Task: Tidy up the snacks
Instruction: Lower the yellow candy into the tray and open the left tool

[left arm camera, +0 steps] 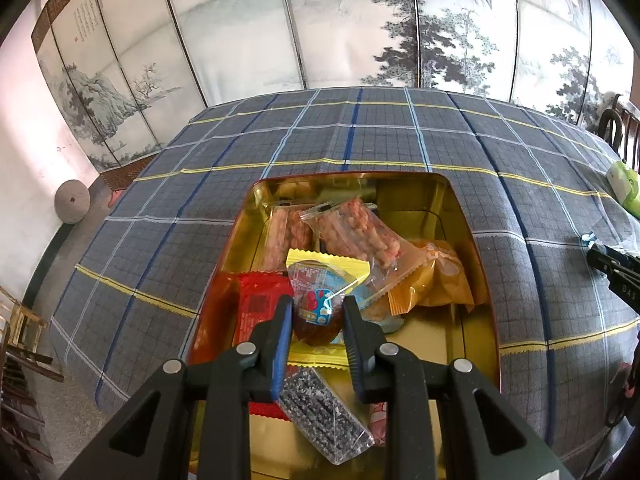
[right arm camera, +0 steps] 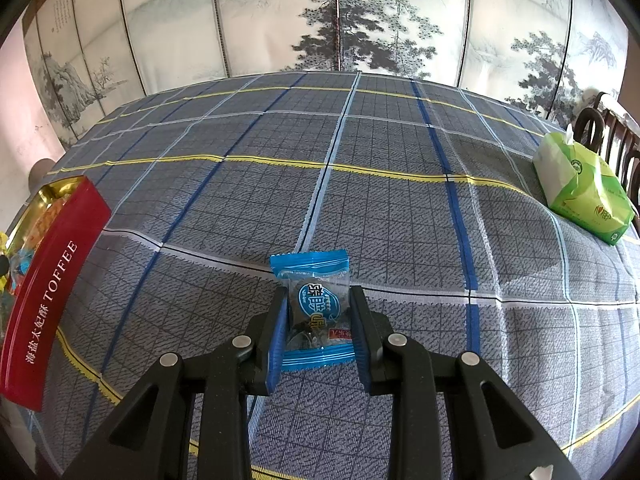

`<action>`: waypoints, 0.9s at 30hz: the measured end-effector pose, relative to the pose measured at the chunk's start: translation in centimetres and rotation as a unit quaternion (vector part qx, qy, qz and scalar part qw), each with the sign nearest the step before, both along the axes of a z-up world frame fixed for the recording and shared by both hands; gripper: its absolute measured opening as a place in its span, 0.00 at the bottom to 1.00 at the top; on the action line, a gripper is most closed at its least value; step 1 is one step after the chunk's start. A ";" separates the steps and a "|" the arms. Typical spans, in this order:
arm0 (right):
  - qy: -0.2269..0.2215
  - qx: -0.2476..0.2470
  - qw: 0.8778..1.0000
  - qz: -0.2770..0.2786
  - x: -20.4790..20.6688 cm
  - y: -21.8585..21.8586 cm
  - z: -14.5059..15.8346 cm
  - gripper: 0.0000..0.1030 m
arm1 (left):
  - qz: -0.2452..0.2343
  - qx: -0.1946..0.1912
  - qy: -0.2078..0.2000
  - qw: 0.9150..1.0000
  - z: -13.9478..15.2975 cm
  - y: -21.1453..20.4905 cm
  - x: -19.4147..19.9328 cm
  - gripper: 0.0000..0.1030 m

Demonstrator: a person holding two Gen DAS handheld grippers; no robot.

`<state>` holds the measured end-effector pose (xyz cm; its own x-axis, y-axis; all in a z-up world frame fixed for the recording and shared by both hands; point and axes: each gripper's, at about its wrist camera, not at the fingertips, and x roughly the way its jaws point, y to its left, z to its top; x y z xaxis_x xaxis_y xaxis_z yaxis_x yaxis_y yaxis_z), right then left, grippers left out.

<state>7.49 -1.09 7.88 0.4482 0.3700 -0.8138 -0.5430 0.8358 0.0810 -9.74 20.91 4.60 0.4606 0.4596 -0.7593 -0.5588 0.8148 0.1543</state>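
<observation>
My left gripper (left arm camera: 315, 310) is shut on a yellow-edged snack packet (left arm camera: 320, 300) with a dark round cake inside, held over the open gold-lined tin (left arm camera: 468, 216). The tin holds several packets: pink puffs (left arm camera: 356, 232), an orange packet (left arm camera: 436, 280), a red packet (left arm camera: 260, 304) and a black sesame bar (left arm camera: 324, 412). My right gripper (right arm camera: 319, 312) is shut on a blue snack packet (right arm camera: 314, 308) that sits on the plaid tablecloth (right arm camera: 400, 220). The tin's red TOFFEE side (right arm camera: 48, 300) shows at the left of the right wrist view.
A green tissue pack (right arm camera: 580, 188) lies at the table's far right edge. A painted folding screen (right arm camera: 320, 12) stands behind the table. Dark wooden chair backs (right arm camera: 616, 136) rise at the right. The other gripper's black tip (left arm camera: 616, 272) shows at the right of the left wrist view.
</observation>
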 end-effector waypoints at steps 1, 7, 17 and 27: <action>0.000 0.000 1.000 0.000 0.0 0.0 0.0 0.26 | 0.001 0.000 0.000 1.000 0.0 0.0 0.0 0.25; 0.000 0.000 1.000 0.000 0.1 -0.3 0.0 0.26 | 0.000 -0.003 0.001 1.000 -0.2 0.1 0.2 0.25; 0.001 0.002 1.000 -0.001 0.0 0.0 0.0 0.26 | 0.010 0.002 -0.005 1.000 0.9 0.5 -0.1 0.35; 0.003 0.013 1.000 0.001 0.3 -0.7 0.2 0.25 | 0.016 0.023 -0.017 0.999 3.1 -0.1 -1.5 0.46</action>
